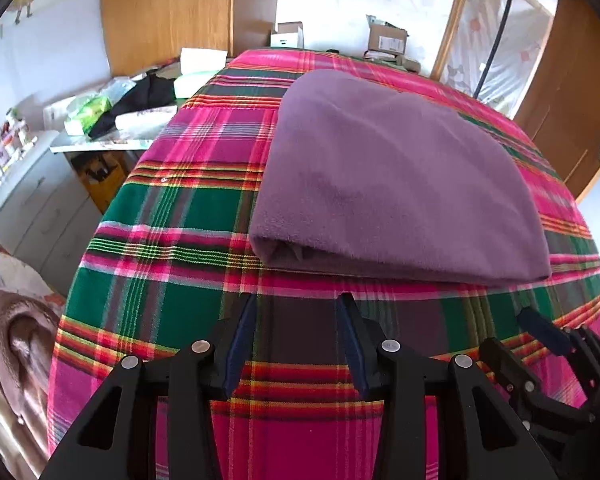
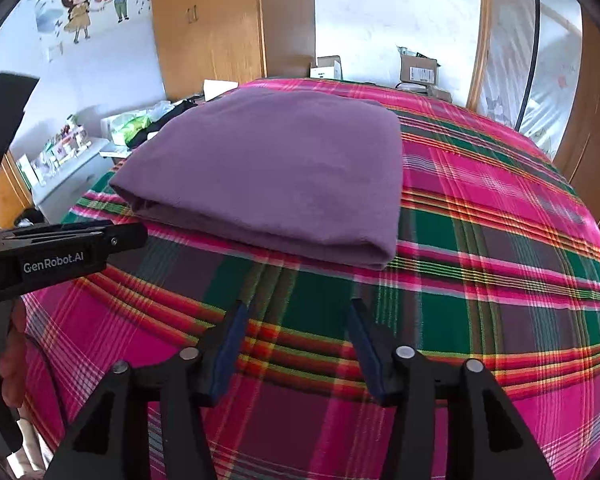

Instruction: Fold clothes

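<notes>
The folded purple garment (image 1: pixel 392 184) is laid on the plaid cover (image 1: pixel 172 216); left gripper (image 1: pixel 298 300) and right gripper (image 2: pixel 296 306) are held parted, nothing grasped.

A plaid sheet (image 1: pixel 172 216) is covering the bed, and a wooden wardrobe (image 1: pixel 168 12) is standing behind it. Cardboard boxes (image 2: pixel 418 69) are sitting past the far edge, and a cartoon sticker (image 2: pixel 96 4) is showing on the wall. Packets are crowding a white dresser (image 1: pixel 40 196) at left.
</notes>
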Motion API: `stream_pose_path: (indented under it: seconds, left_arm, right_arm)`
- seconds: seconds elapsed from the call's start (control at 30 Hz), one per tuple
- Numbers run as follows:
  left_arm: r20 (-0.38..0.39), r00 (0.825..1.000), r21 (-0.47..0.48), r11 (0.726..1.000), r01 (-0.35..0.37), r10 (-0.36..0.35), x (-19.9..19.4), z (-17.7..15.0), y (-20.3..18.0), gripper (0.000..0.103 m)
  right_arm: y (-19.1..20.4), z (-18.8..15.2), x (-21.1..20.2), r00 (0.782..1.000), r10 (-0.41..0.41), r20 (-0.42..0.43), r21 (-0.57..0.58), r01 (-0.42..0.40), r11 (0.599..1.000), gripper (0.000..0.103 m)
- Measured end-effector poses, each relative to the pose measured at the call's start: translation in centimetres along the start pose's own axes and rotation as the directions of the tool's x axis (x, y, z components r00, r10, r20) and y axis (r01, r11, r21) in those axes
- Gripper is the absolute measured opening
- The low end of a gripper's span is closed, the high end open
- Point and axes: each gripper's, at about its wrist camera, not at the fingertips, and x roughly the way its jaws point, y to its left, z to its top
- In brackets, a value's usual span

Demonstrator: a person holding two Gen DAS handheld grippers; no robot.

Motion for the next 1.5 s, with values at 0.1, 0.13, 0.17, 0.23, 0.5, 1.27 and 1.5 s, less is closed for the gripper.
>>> stream_pose_path:
  seconds: [0.1, 0.13, 0.17, 0.23, 0.5, 1.27, 1.5]
  left_arm:
    - [0.008, 1.000, 0.009, 1.000, -0.014, 0.014, 0.1, -0.1, -0.3, 0.044]
    - [0.011, 1.000, 0.012, 1.000, -0.017, 0.017, 0.1, -0.2, -0.4, 0.044]
    - [0.015, 1.000, 0.014, 1.000, -0.020, 0.020, 0.1, -0.3, -0.5, 0.045]
    - [0.021, 1.000, 0.017, 1.000, -0.017, 0.016, 0.2, -0.3, -0.7, 0.051]
    - [0.040, 0.997, 0.054, 0.996, -0.065, 0.063, 0.7, -0.4, -1.9, 0.061]
    - [0.069, 0.995, 0.034, 0.996, -0.079, 0.076, 1.5, 0.1, -1.8, 0.075]
    - [0.064, 0.995, 0.031, 0.996, -0.081, 0.078, 1.5, 0.1, -2.0, 0.075]
  right_arm:
    - [0.4, 0.1, 0.1, 1.000, -0.018, -0.004, -0.008, 0.018, 1.000, 0.057]
    - [0.5, 0.1, 0.2, 1.000, -0.020, -0.006, -0.006, 0.020, 1.000, 0.059]
    - [0.5, 0.1, 0.2, 1.000, -0.023, -0.008, -0.005, 0.023, 1.000, 0.059]
    - [0.4, 0.3, 0.4, 0.999, -0.033, -0.014, 0.005, 0.033, 0.999, 0.065]
    - [-0.8, 1.0, 0.8, 0.997, -0.068, -0.035, 0.056, 0.070, 0.996, 0.068]
    - [-2.1, 1.6, 1.3, 0.993, -0.106, -0.049, 0.102, 0.110, 0.989, 0.073]
    - [-2.1, 1.6, 1.4, 0.993, -0.106, -0.048, 0.102, 0.110, 0.989, 0.073]
